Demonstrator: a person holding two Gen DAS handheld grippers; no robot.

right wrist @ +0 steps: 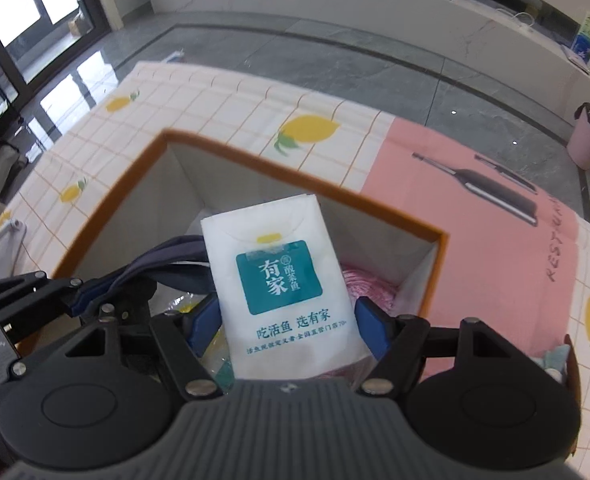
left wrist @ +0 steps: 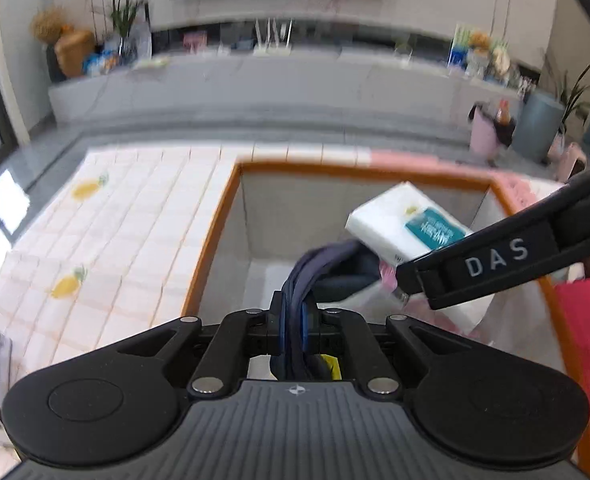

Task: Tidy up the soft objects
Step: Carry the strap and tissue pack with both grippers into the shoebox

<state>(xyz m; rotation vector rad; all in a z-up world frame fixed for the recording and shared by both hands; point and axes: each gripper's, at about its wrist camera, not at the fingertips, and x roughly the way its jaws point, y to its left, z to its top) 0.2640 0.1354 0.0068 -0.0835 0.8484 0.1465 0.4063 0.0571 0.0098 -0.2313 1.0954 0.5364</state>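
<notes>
An open storage box with an orange rim (left wrist: pixel 215 232) (right wrist: pixel 107 200) stands on the table. My left gripper (left wrist: pixel 295 316) is shut on a dark navy cloth (left wrist: pixel 327 264), which hangs over the box's inside. In the right wrist view that gripper (right wrist: pixel 79 300) and its cloth (right wrist: pixel 167 256) show at the left. My right gripper (right wrist: pixel 287 320) is shut on a white tissue pack (right wrist: pixel 279 280) with a teal label, its blue pads (right wrist: pixel 205 320) pressing both sides. The pack (left wrist: pixel 411 220) hovers tilted above the box. A pink soft item (right wrist: pixel 367 284) lies inside.
The box sits on a lemon-print checked tablecloth (right wrist: pixel 223 120) with a pink panel (right wrist: pixel 455 216) at the right. Yellow-and-clear packaging (right wrist: pixel 215 356) lies in the box bottom. A pink bin (left wrist: pixel 485 132) stands on the grey floor beyond, before a long low counter (left wrist: pixel 295 76).
</notes>
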